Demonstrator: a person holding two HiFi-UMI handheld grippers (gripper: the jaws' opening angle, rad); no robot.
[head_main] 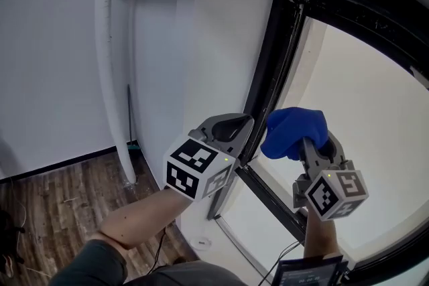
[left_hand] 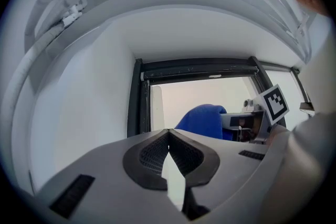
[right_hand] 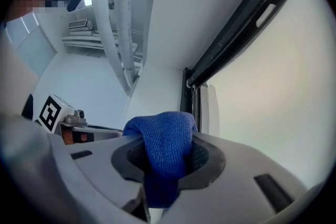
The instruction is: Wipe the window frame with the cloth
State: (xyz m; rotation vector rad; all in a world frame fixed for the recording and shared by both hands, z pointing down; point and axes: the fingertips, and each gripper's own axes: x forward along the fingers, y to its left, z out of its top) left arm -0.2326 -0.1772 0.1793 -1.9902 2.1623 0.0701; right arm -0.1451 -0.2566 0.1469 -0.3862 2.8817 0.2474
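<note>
Snugly inside clenched right gripper (right_hand: 167, 139), bunched blue cloth (head_main: 295, 132); left gripper (left_hand: 169, 134) clenched empty.

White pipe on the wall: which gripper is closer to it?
Left. The left gripper is between the white pipe and the window frame; the right gripper, shut on the blue cloth, is past the frame.

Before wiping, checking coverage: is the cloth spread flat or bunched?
Bunched: the cloth bulges as a rounded wad, clamped in the right gripper.
</note>
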